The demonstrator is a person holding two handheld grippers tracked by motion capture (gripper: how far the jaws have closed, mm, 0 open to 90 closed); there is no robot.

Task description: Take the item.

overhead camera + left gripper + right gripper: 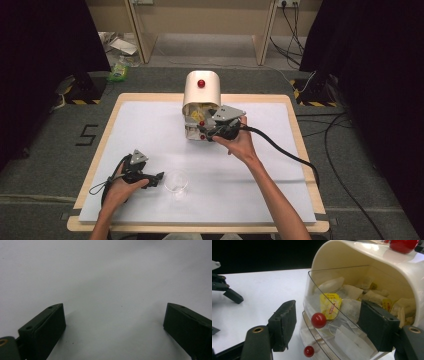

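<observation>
Right hand-held gripper (325, 326) is released, jaws either side of the dispenser's (372, 277) red knob (318, 320); left hand-held gripper (159, 176), released, rests near the glass (176, 181).

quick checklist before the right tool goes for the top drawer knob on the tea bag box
1. Right tool open: ok, its jaws stand wide apart with nothing between them.
2. Upper red knob lined up: ok, in the right gripper view it sits between the jaws, nearer the left one.
3. Contact with the knob: not yet, the jaws are apart from it.
4. Top drawer shut or pulled out: cannot tell.
5. Tea bag box standing steady on the table: ok, upright in the high view.
6. Left tool out of the way: ok, open and empty near the glass cup, far from the box.
</observation>
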